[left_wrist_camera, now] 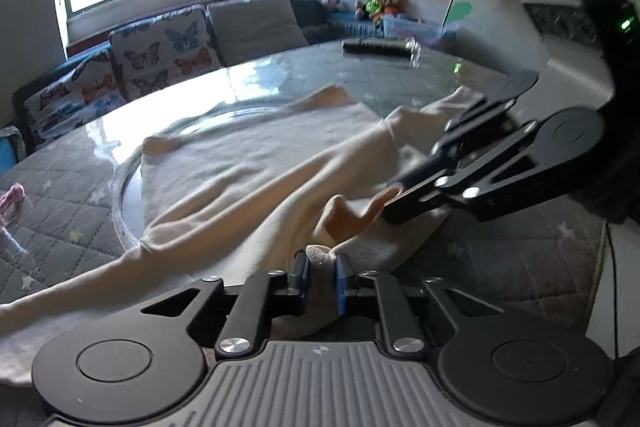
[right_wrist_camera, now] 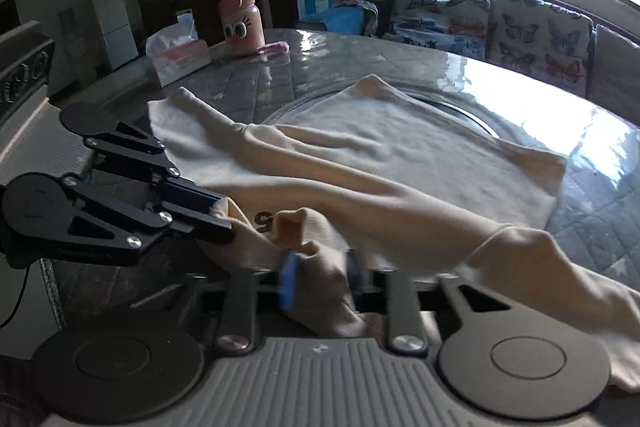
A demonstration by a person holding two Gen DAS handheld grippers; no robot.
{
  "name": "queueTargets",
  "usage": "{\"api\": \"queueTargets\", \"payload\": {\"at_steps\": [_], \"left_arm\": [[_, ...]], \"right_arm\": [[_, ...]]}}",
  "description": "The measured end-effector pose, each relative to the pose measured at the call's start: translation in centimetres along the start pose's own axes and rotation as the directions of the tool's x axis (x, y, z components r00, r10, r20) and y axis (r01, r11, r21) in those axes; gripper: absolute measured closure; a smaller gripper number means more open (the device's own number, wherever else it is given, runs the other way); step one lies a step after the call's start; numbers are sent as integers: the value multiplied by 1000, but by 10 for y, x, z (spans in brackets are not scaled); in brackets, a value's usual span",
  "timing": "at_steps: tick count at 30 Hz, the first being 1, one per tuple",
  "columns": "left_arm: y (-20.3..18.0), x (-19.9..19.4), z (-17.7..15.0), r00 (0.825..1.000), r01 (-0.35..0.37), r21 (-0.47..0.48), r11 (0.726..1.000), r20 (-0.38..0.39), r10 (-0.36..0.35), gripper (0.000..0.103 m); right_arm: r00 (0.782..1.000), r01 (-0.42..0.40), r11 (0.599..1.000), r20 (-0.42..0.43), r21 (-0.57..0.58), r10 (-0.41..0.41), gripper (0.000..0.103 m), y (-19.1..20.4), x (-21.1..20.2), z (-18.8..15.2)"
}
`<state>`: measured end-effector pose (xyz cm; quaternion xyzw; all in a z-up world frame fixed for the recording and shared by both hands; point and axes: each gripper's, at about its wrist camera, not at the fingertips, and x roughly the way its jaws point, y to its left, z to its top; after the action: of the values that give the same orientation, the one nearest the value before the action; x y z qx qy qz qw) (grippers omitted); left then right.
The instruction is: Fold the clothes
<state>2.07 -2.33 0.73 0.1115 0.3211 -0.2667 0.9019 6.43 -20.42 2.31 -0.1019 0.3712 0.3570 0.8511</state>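
Left wrist view: left gripper (left_wrist_camera: 321, 265) jaws pinch cream garment (left_wrist_camera: 248, 163) edge; right gripper (right_wrist_camera: 320, 267) likewise clamps fabric. Garment lies on table (left_wrist_camera: 280, 75), near edge lifted. Step: fold begun. Next, you carry hem across, level.

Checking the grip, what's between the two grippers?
In both wrist views, only a bunched stretch of the cream fabric garment spans left gripper and right gripper.

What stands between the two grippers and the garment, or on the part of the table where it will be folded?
Nothing visible. The left gripper and the right gripper are both shut on the garment. The bottle and the tissue box stand at the far edge of the table, apart from it.
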Motion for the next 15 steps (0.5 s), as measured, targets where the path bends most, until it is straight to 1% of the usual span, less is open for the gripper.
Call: {"api": "queueTargets", "payload": {"at_steps": [4, 7, 9, 11, 13, 15], "left_arm": [[-4, -24, -1, 998, 14, 17, 1000, 57, -15, 90], [-8, -40, -5, 997, 44, 31, 999, 63, -46, 89], [-10, -46, -10, 996, 74, 39, 996, 43, -76, 89], [-13, -45, -16, 994, 105, 51, 993, -1, -105, 88], [-14, -43, -21, 992, 122, 60, 991, -38, -120, 87], [-13, -45, -22, 989, 136, 62, 989, -58, -133, 83]], "right_arm": [[999, -15, 1000, 33, -25, 15, 98, 5, -22, -1], [998, -43, 997, 43, -66, 45, 98, 17, -46, -6], [997, -72, 992, 16, -102, 74, 98, 27, -55, -13], [994, -106, 987, -30, -117, 103, 98, 35, -56, -21], [985, -154, 981, -100, -118, 142, 97, 40, -51, -31], [977, -178, 978, -133, -105, 164, 97, 41, -47, -38]]}}
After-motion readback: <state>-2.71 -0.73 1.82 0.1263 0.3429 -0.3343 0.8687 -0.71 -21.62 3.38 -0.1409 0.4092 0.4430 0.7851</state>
